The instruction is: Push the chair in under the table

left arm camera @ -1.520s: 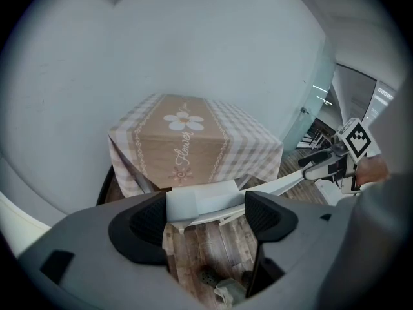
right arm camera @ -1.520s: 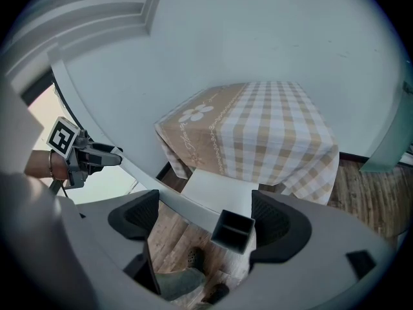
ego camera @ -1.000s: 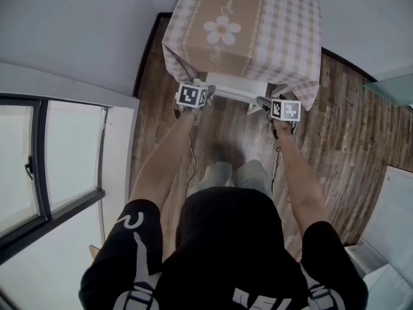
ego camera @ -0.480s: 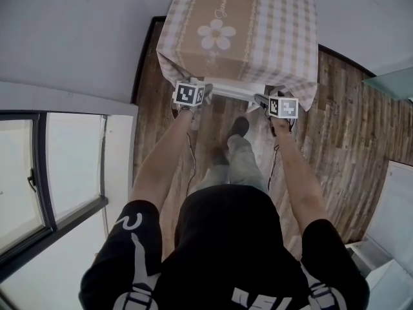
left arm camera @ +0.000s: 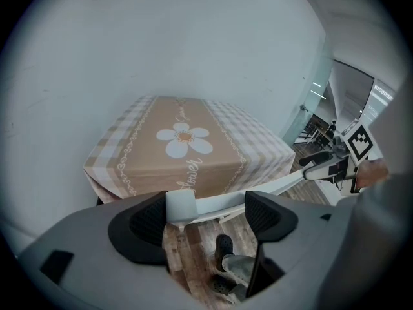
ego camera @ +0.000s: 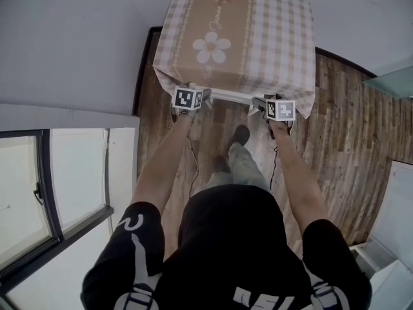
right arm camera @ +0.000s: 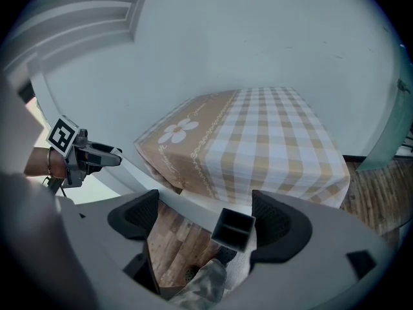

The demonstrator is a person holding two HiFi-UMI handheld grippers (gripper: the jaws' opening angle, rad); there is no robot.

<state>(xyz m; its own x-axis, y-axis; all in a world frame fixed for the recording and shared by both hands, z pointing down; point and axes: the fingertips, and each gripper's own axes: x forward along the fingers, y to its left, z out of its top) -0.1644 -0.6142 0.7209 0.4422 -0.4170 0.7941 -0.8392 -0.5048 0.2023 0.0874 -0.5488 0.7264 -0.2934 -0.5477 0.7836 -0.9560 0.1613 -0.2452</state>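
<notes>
Chair (ego camera: 229, 96): only its white top rail shows, long axis crosswise at the near edge of the cloth-covered surface (ego camera: 258, 37); left claw (left arm camera: 206, 215) and right claw (right arm camera: 203, 221), jaws apart, straddle its two ends, equally near.

The bench cloth (ego camera: 271, 37) is shown as soft, matt fabric, woven in beige and white checks, with a tan printed band. The floor (ego camera: 342, 134) is laid in brown wood planks with a clear grain and a low sheen. The chair (ego camera: 229, 96) rail is seen as smooth and white, ending in a hollow square tube; metal or plastic cannot be told. The fingers (left arm camera: 147, 223) are faced with black, ribbed, matt pads, set in smooth grey plastic.
</notes>
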